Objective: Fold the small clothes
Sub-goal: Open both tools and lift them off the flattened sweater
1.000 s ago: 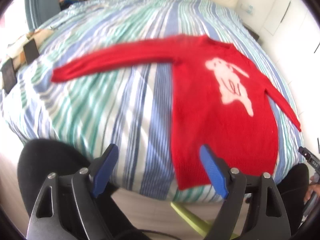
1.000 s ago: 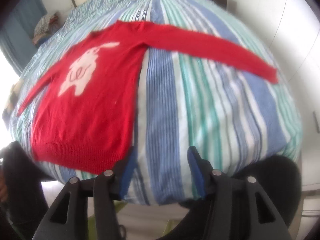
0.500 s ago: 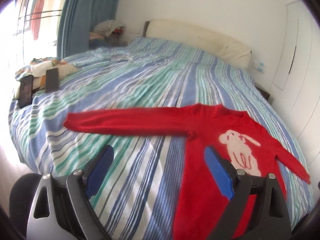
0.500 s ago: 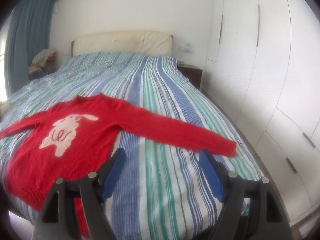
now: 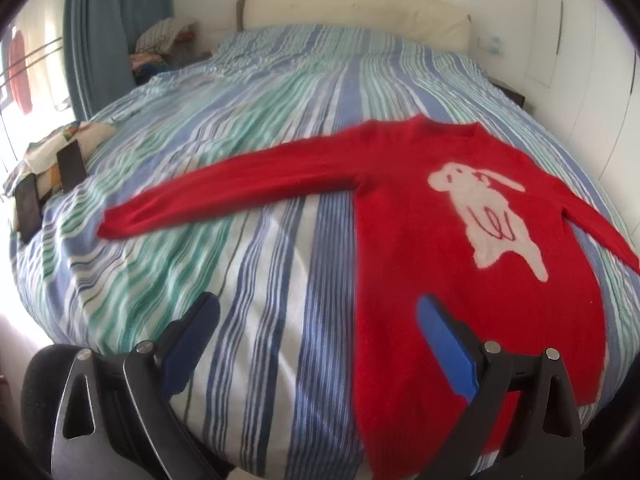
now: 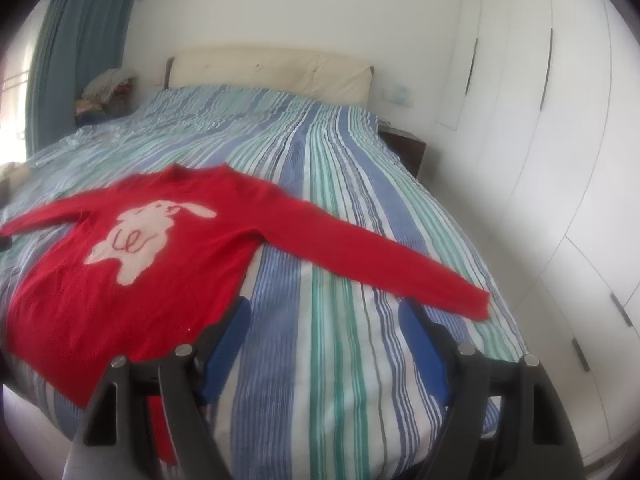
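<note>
Red knit sweater [image 5: 460, 280] w/ white rabbit motif, flat, sleeves spread, on striped bed [image 5: 260, 280]. Left hand-held gripper [image 5: 316, 320] & right hand-held gripper [image 6: 324, 316]: both released, just widened, nothing between.

left gripper [image 5: 316, 320]: two black plastic arms rising from the lower corners of the left wrist frame, each a flat plate with a triangular cut-out
left pads [image 5: 446, 350]: blue, long and flat; the right one bright blue, the left one [image 5: 192, 344] in shade and near navy
left screws: round silver heads, two per arm, at the joints behind the pads
right gripper [image 6: 324, 318]: same build, black arms with triangular cut-outs at the bottom of the right wrist frame
right pads [image 6: 420, 344]: blue, both slightly blurred
right screws: two silver heads per arm
person: a dark rounded shape at the lower left of the left wrist frame, too unclear to tell what it is
</note>
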Action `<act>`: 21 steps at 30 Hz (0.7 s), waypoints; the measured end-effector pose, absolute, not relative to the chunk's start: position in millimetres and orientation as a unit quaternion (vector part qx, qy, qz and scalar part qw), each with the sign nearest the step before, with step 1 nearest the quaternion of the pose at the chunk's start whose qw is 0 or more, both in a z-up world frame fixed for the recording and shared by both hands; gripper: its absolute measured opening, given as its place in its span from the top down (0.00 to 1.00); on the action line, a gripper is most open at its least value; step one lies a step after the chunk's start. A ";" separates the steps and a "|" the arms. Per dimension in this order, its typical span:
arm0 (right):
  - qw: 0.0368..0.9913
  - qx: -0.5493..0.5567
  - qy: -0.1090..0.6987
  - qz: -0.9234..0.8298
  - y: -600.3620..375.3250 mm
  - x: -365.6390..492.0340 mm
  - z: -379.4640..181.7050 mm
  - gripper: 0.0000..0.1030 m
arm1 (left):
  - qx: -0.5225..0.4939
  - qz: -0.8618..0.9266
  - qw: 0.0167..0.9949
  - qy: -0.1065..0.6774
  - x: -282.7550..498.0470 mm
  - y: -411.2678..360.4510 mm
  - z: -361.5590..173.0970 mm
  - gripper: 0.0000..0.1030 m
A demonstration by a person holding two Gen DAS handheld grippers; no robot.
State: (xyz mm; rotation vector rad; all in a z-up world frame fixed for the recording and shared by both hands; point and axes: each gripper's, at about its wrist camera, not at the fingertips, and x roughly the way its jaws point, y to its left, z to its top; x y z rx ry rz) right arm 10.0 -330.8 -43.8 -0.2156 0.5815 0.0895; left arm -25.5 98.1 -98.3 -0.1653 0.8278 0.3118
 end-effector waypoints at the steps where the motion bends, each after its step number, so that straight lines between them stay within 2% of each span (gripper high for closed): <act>1: 0.952 -0.105 0.286 0.042 -331.4 9.8 -43.7 0.22 | -0.090 0.152 0.894 0.411 -24.9 101.1 -101.2 0.03; 5: 0.952 -0.097 0.288 0.036 -337.6 9.4 -42.4 0.22 | -0.103 0.178 0.881 0.427 -28.8 112.1 -108.0 0.03; 10: 0.956 -0.085 0.279 0.021 -344.4 5.0 -37.6 0.18 | -0.139 0.162 0.899 0.381 -42.0 123.8 -94.9 0.03; 21: 0.945 -0.090 0.312 0.043 -334.9 19.0 -52.4 0.17 | -0.110 0.179 0.907 0.364 -29.4 109.1 -94.4 0.03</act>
